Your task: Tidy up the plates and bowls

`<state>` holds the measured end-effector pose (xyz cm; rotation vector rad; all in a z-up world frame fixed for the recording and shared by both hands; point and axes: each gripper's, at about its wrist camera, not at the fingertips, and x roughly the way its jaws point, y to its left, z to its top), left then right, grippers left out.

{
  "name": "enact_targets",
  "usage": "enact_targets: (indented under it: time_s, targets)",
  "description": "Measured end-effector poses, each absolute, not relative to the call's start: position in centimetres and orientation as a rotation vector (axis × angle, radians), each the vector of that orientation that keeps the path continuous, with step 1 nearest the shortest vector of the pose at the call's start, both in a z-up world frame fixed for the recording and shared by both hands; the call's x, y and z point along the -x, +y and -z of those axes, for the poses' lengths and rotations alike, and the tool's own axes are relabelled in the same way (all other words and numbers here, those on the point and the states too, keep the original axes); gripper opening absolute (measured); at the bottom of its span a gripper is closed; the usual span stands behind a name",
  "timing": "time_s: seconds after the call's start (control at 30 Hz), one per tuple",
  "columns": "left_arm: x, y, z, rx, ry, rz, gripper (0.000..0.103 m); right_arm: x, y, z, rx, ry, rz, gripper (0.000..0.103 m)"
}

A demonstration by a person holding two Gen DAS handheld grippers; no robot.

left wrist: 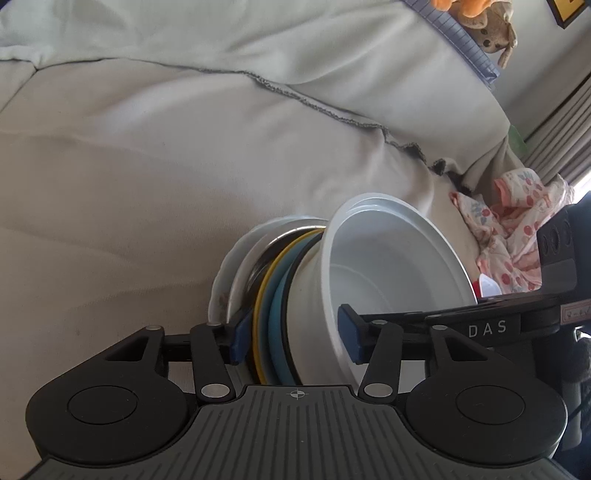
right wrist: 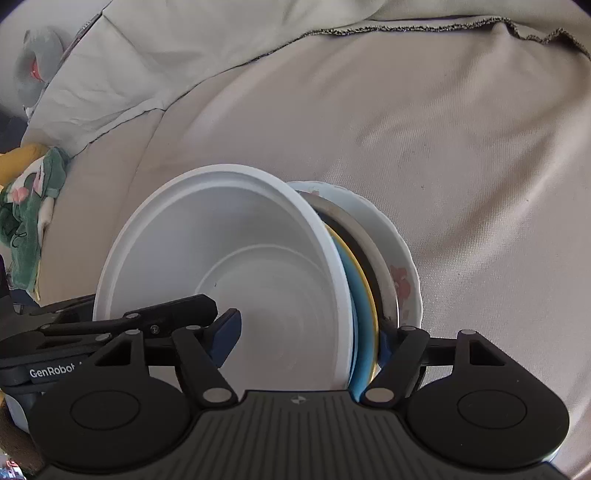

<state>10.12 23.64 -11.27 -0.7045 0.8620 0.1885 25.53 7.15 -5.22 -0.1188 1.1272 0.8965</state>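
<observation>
Left tool (left wrist: 295, 341) nearest in its own view, blue pads spread wide and straddling a stack of dishes (left wrist: 280, 295) turned on edge. One pad (left wrist: 238, 341) sits against the back of the plates, the other (left wrist: 351, 338) at the rim of the white bowl (left wrist: 388, 266); looks like pinching the stack, contact on the plate side partly hidden. Right tool (right wrist: 306, 334) grips the same stack from the opposite side: left pad (right wrist: 227, 330) inside the white bowl (right wrist: 236, 266), right pad (right wrist: 388, 341) behind the plates, jaws moderately wide.

Stack axis runs sideways, level across the frame. Bowl mouth faces right in the left wrist view, left and toward the camera in the right wrist view. Order from the bowl: blue plate (right wrist: 364, 314), yellow-rimmed plate (left wrist: 258, 295), metal plate (right wrist: 369, 236), white floral plate (right wrist: 402, 273) at the far end. All faces upright, pressed together.

Stack held above a beige sheet-covered sofa (left wrist: 184, 166), centre of both views. Patterned pink cloth (left wrist: 517, 229) at right, stuffed toy (left wrist: 495, 33) at far right on the sofa back. Green cloth (right wrist: 29, 206) at left in the right wrist view.
</observation>
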Motion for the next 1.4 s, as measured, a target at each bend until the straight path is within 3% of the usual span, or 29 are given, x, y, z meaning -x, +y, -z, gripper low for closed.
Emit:
enact_targets:
  time_s: [0.33, 0.6, 0.93, 1.4]
  targets:
    - [-8.9, 24.7, 11.2, 0.763, 0.841, -0.19, 0.042, -25.0, 5.6, 5.0, 0.077, 1.078, -0.908, 0.07]
    - [-7.9, 24.8, 9.8, 0.74, 0.788, -0.206, 0.042, -23.0, 2.4, 2.6, 0.089, 0.99, -0.97, 0.067]
    - [-6.8, 25.2, 9.2, 0.768, 0.755, -0.153, 0.029, -22.4, 3.2, 3.7, 0.155, 0.948, -0.869, 0.067]
    - [-7.1, 25.8, 10.5, 0.787, 0.8, -0.183, 0.03, -21.8, 3.0, 4.4, 0.095, 0.98, -0.905, 0.069]
